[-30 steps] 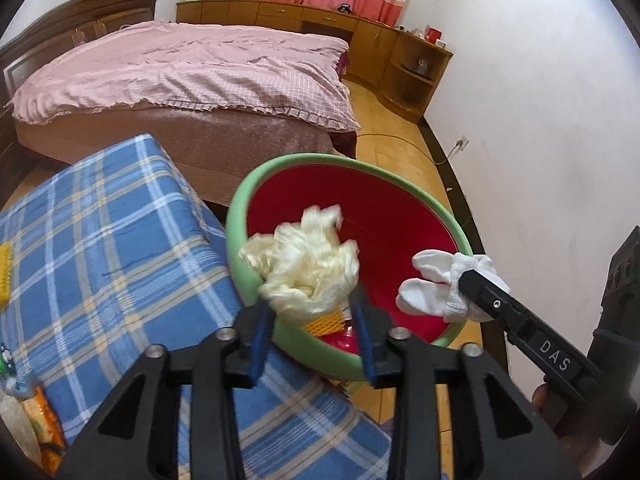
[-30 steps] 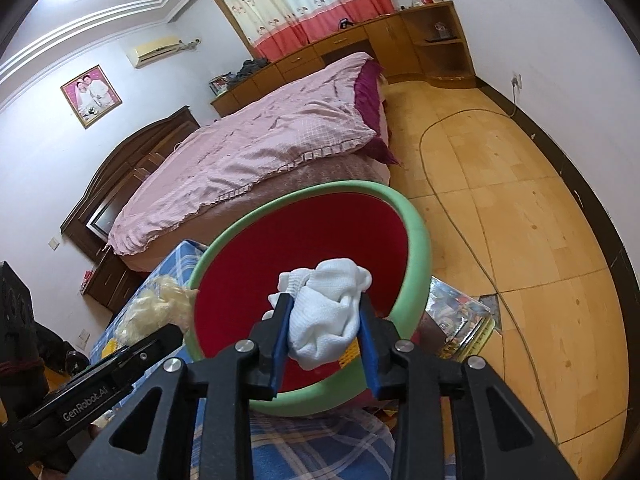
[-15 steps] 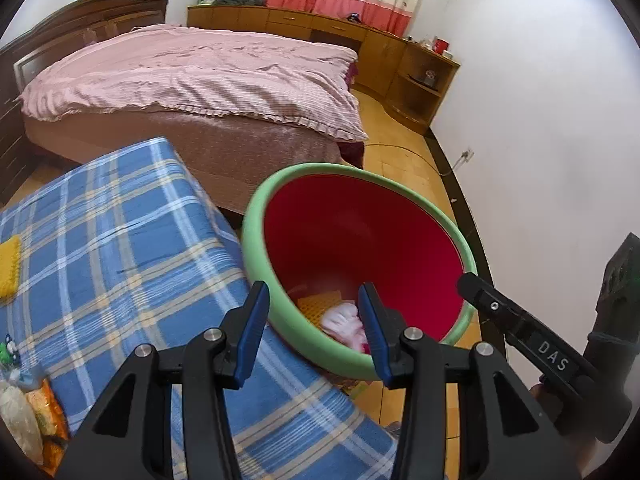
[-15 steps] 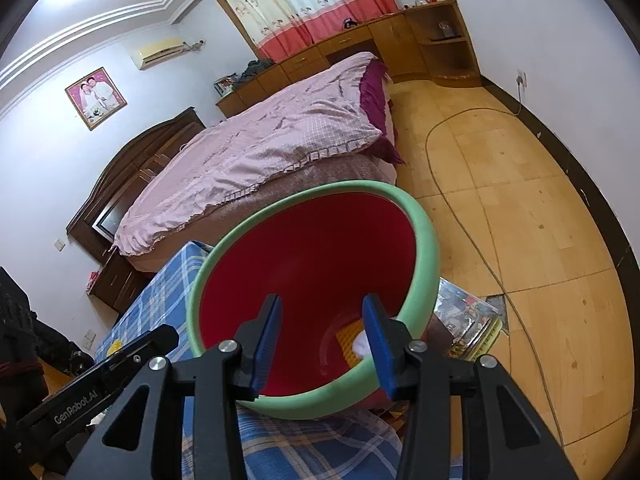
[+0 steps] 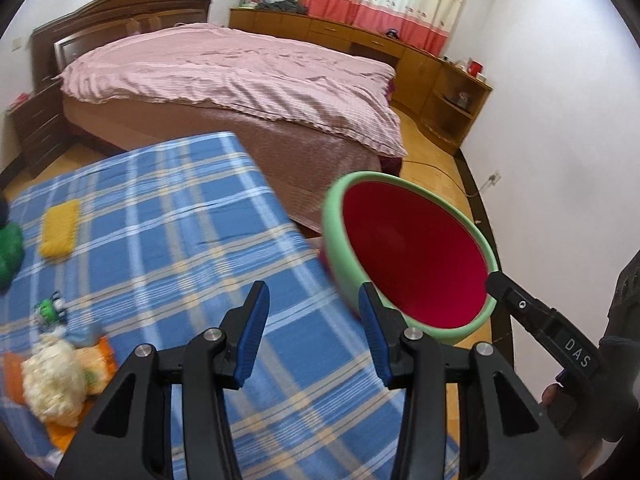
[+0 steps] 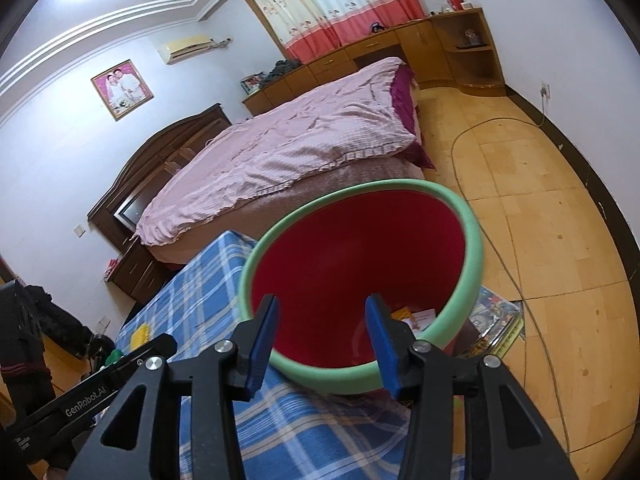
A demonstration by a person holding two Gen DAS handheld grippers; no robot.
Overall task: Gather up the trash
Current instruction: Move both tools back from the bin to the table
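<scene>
Both tools wide open, holding nothing.
The right tool is over the red bin; the left tool is over the desk, bin beside it.

Soft, even daylight fills the room, coming through the curtains at the far wall, whose pale upper part glows. Shadows are faint; the white wall on the right is bright without harsh glare. Both fisheye views bend straight lines strongly and fade into black corners. In the left wrist view motion blur smears the checked cloth and the near green bin rim; the right wrist view is sharper, the ceiling moulding crisp
</scene>
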